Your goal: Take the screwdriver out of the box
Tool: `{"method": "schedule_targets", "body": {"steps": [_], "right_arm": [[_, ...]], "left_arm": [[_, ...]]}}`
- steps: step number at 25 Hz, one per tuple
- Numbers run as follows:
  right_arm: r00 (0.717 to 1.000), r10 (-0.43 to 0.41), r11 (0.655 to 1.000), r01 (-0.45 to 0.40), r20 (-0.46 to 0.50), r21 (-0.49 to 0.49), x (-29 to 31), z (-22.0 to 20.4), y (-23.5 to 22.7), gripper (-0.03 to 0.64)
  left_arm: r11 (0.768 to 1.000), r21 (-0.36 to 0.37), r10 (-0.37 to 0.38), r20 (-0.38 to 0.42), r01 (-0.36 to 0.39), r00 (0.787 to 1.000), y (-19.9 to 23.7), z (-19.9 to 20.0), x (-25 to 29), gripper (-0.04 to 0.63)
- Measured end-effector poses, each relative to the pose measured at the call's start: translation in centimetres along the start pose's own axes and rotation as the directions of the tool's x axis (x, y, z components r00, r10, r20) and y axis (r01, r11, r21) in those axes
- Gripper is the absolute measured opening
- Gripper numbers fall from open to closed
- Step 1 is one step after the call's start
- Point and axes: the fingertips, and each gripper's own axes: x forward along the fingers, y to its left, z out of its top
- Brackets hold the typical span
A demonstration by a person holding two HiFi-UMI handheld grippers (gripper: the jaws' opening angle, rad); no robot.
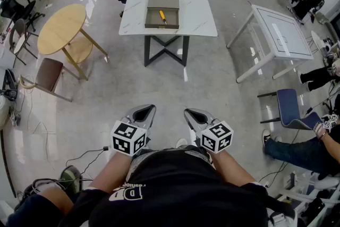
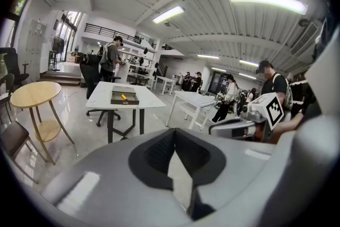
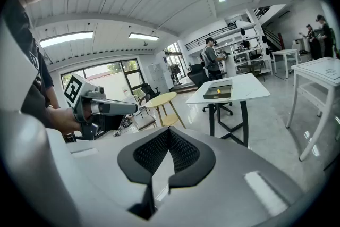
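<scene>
Head view: both tools sit low, close to my body. The left gripper (image 1: 151, 108) and right gripper (image 1: 187, 112) point forward side by side, each with its jaws brought together at the tips and nothing in them. The white table (image 1: 199, 16) stands well ahead across bare floor. The box (image 1: 161, 25) sits open near the table's middle, with the yellow-handled screwdriver (image 1: 163, 17) lying along its bottom, right of centre. A round table (image 1: 61, 29) stands to the left and a frame table (image 1: 281, 34) to the right. The way between them to the white table looks clear.

Left gripper view: the pads meet at the tip, with only floor showing behind them. The box (image 2: 124, 99) is small and far off, and the screwdriver (image 2: 123, 96) is just a yellow fleck inside it. The other tool shows at the right edge, level with this one.

Right gripper view: the same here, with the jaws touching and holding nothing. The box (image 3: 218, 94) sits on the table ahead, with a yellow speck in it.

I judge that the task has not really begun, and the step in hand is the walk up. I'd head straight for the table's near edge and stop square to the box. I'd spread the jaws before going over the rim, not inside it. The right tool seems the natural pick, since the screwdriver lies on that side. I'd come down from above, jaws across the handle, and take it at mid-handle. The left tool could brace the box wall if the box looks likely to slide.
</scene>
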Motion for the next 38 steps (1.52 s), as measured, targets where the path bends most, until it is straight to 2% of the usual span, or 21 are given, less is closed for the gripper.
{"method": "schedule_targets", "body": {"steps": [8, 17, 28, 33, 38], "right_arm": [[1.000, 0.019, 1.000, -0.019, 0.005, -0.011, -0.8, 0.6, -1.6, 0.000], [0.997, 0.080, 0.996, -0.080, 0.016, -0.041, -2.4, 1.2, -3.5, 0.002], [0.995, 0.104, 0.994, -0.104, -0.001, -0.015, -4.0, 0.4, -7.5, 0.002], [0.994, 0.105, 0.994, -0.105, -0.001, 0.002, -3.0, 1.1, -8.6, 0.002], [0.996, 0.089, 0.996, -0.089, -0.002, 0.006, -1.1, 2.0, -10.2, 0.002]], "left_arm": [[1.000, 0.004, 0.019, 0.001, -0.019, 1.000, -1.0, 0.6, 1.5, 0.058], [0.999, -0.002, 0.041, 0.007, -0.041, 0.999, -3.5, 1.0, 4.2, 0.058], [0.996, -0.030, 0.089, -0.012, -0.090, 0.996, -5.7, 0.4, 6.8, 0.058], [0.995, -0.036, 0.096, -0.022, -0.097, 0.995, -5.1, 1.0, 7.7, 0.058], [0.997, -0.036, 0.070, -0.034, -0.071, 0.997, -3.1, 1.6, 10.1, 0.058]]}}
